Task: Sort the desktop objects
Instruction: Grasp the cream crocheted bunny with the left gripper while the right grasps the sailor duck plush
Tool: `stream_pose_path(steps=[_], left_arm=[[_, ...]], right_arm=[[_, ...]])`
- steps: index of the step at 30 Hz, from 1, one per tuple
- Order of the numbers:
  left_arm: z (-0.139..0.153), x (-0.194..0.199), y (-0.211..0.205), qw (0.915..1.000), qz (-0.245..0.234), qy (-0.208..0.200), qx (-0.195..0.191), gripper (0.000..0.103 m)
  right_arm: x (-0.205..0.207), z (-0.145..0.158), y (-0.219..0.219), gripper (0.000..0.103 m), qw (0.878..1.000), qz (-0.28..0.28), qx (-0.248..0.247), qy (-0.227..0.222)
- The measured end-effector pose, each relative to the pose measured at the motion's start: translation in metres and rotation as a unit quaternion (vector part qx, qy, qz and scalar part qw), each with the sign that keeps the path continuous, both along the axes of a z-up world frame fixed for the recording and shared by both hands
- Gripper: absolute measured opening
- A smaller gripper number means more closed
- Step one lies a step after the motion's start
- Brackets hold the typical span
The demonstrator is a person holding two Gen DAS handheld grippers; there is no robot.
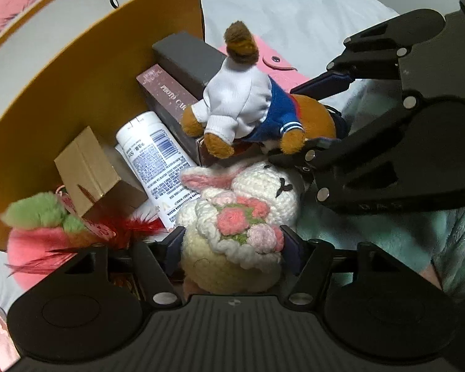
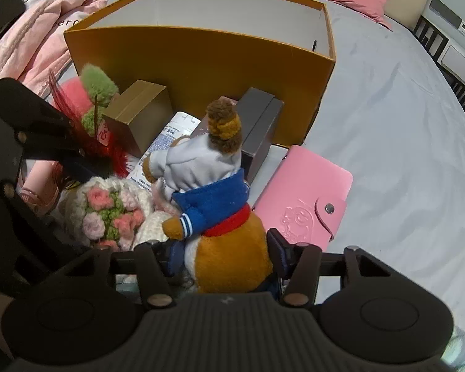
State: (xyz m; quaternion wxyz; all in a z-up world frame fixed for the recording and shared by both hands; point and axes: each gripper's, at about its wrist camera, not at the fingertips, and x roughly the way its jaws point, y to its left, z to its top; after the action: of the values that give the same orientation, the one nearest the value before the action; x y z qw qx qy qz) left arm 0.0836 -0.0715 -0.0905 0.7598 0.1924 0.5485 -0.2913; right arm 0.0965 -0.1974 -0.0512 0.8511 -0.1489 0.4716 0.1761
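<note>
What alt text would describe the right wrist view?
The right gripper has its jaws around a brown plush bear in a blue jacket. A crocheted white rabbit with pink flowers lies left, a pink snap wallet right, an orange cardboard box behind.

Both grippers, left (image 1: pixel 232 245) and right (image 2: pixel 223 251), matte black plastic, ribbed body, silver pivot screws, dark blue finger pads; fuzzy teal sleeve (image 1: pixel 418 241).

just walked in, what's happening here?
A person works two tongs over a pile beside the orange box. The right tongs straddle the brown plush in a blue jacket; the left tongs straddle the crochet bunny. Whether either grip has closed is unclear. The pink wallet lies untouched.
</note>
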Motion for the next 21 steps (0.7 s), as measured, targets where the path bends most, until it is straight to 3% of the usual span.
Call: stream_pose_path(steps=[7,13,17,21], left_arm=[[0.016,-0.020,0.008,0.9992,0.028,-0.028,0.001,0.067],[0.047,-0.041,0.032,0.9943,0.085,-0.058,-0.028,0.067],[0.073,-0.055,0.057,0.9838,0.145,-0.081,-0.067,0.067],[0.104,-0.050,0.065,0.9675,0.198,-0.122,-0.099,0.067]], right_arm=[[-0.018,0.010,0.005,0.053,0.999,0.018,-0.018,-0.033],[-0.035,0.035,0.002,0.052,0.998,0.019,-0.001,-0.068],[-0.036,0.062,-0.005,0.052,0.995,0.003,0.033,-0.091],[-0.030,0.086,-0.005,0.052,0.993,-0.006,0.062,-0.103]])
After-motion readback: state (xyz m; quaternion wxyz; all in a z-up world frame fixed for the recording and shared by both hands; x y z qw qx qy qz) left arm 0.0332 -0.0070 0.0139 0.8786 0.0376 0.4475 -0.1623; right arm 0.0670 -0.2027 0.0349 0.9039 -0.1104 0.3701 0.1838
